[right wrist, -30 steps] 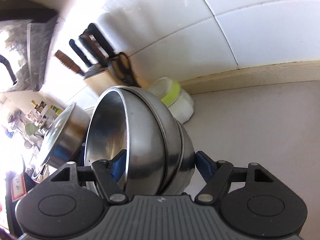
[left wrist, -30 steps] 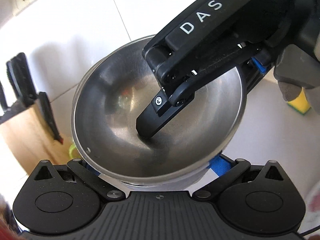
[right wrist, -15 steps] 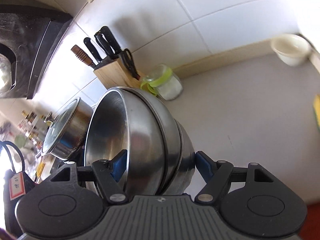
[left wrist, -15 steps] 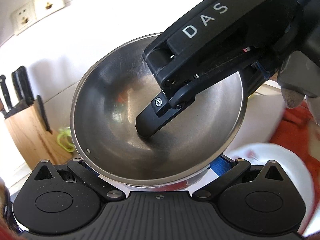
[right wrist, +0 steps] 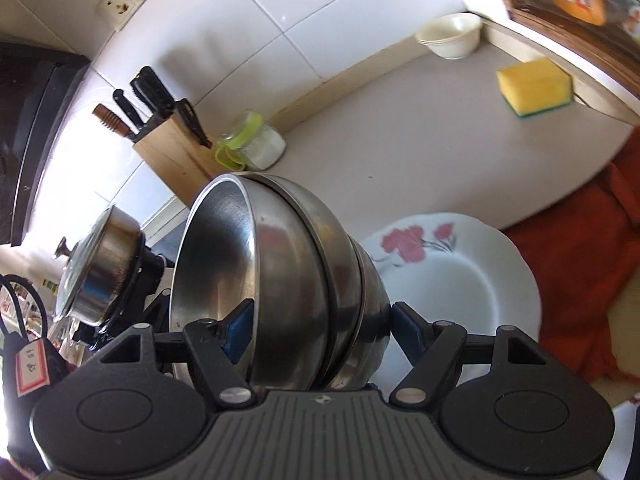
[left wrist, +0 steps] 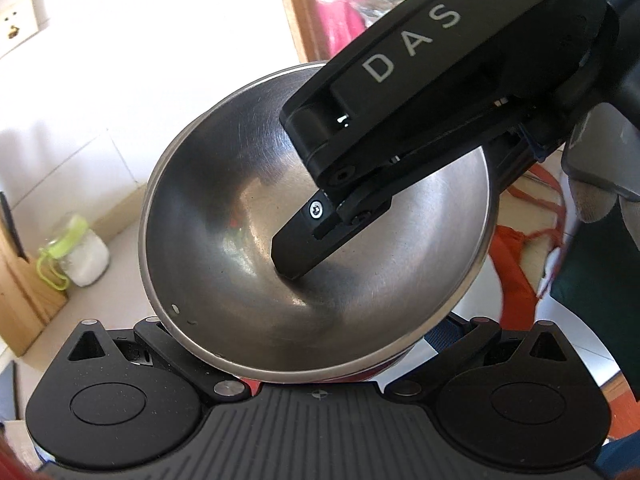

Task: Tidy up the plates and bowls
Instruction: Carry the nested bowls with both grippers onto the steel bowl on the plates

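A nested stack of steel bowls (right wrist: pixel 296 280) is held tilted on edge in the air. My right gripper (right wrist: pixel 316 332) is shut on the stack, one blue-padded finger inside the top bowl and one against the stack's bottom. In the left wrist view the top bowl's (left wrist: pixel 248 240) inside faces the camera, with the right gripper's black finger (left wrist: pixel 304 240) pressed into it. My left gripper's fingers are hidden behind the bowl's lower rim. A white flowered plate (right wrist: pixel 460 276) lies on the counter below and right of the stack.
A knife block (right wrist: pixel 172 152) and a green-lidded jar (right wrist: pixel 256 144) stand by the tiled wall. A cream bowl (right wrist: pixel 450 34) and yellow sponge (right wrist: pixel 534 84) sit at the far counter end. An orange cloth (right wrist: pixel 580 264) lies right. A lidded pot (right wrist: pixel 100 272) sits left.
Both grippers and the bowl stack have swung right and risen; the flowered plate, sponge and cream bowl have come into view below. The grip on the stack is unchanged.
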Action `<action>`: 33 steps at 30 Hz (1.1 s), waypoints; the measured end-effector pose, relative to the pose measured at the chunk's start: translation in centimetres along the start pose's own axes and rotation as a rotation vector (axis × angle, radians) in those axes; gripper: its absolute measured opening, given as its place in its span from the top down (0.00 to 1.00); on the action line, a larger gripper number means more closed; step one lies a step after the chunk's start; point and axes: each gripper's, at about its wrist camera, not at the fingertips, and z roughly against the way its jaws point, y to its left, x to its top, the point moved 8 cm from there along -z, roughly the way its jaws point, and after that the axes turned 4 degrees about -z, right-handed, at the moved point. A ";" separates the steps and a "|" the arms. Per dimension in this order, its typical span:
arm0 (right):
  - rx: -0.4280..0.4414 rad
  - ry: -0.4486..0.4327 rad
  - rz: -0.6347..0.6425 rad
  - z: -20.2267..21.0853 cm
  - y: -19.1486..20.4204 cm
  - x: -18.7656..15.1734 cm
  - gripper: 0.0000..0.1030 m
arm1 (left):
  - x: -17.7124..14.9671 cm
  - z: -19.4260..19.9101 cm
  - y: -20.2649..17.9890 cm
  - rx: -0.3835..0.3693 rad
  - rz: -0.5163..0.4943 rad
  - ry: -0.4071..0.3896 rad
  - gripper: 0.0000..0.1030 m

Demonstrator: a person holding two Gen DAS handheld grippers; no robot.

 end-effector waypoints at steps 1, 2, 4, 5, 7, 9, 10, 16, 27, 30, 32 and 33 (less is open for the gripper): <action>-0.004 -0.004 -0.004 0.1 -0.2 -0.1 0.28 | 0.0 -0.1 0.1 -0.003 0.000 -0.001 0.00; -0.009 -0.007 -0.005 0.1 -0.3 -0.2 0.28 | -0.1 -0.3 0.1 -0.008 0.000 0.000 0.00; -0.017 -0.009 -0.013 0.0 -0.7 -0.4 0.28 | -0.3 -1.3 1.5 -0.015 0.002 0.004 0.00; -0.021 -0.009 -0.017 -0.1 -0.8 -0.4 0.28 | -0.4 -2.2 2.6 -0.018 0.002 0.007 0.00; -0.025 -0.009 -0.027 -0.3 -1.3 -0.6 0.28 | -0.1 -2.5 2.3 -0.021 -0.001 0.018 0.00; -0.026 -0.010 -0.030 -0.4 -1.6 -0.7 0.28 | 0.4 -2.9 2.1 -0.021 -0.008 0.024 0.00; -0.027 -0.010 -0.031 -0.5 -1.8 -0.7 0.29 | 0.4 -3.1 2.2 -0.021 -0.012 0.028 0.00; -0.036 -0.017 -0.040 -1.2 -3.1 -0.6 0.33 | 1.3 -5.1 2.8 -0.030 -0.009 0.066 0.00; -0.077 -0.060 -0.031 -0.5 -3.6 0.4 0.34 | 1.9 -5.5 3.9 -0.038 -0.042 0.084 0.00; -0.098 -0.074 -0.027 -0.1 -3.8 0.5 0.34 | 1.9 -4.0 3.3 -0.033 -0.034 0.083 0.00; -0.113 -0.088 -0.022 0.4 -3.9 0.5 0.34 | 1.8 -3.6 3.6 -0.024 -0.040 0.079 0.00; -0.116 -0.098 -0.020 0.8 -3.9 0.5 0.34 | 1.8 -3.5 3.6 -0.023 -0.041 0.076 0.00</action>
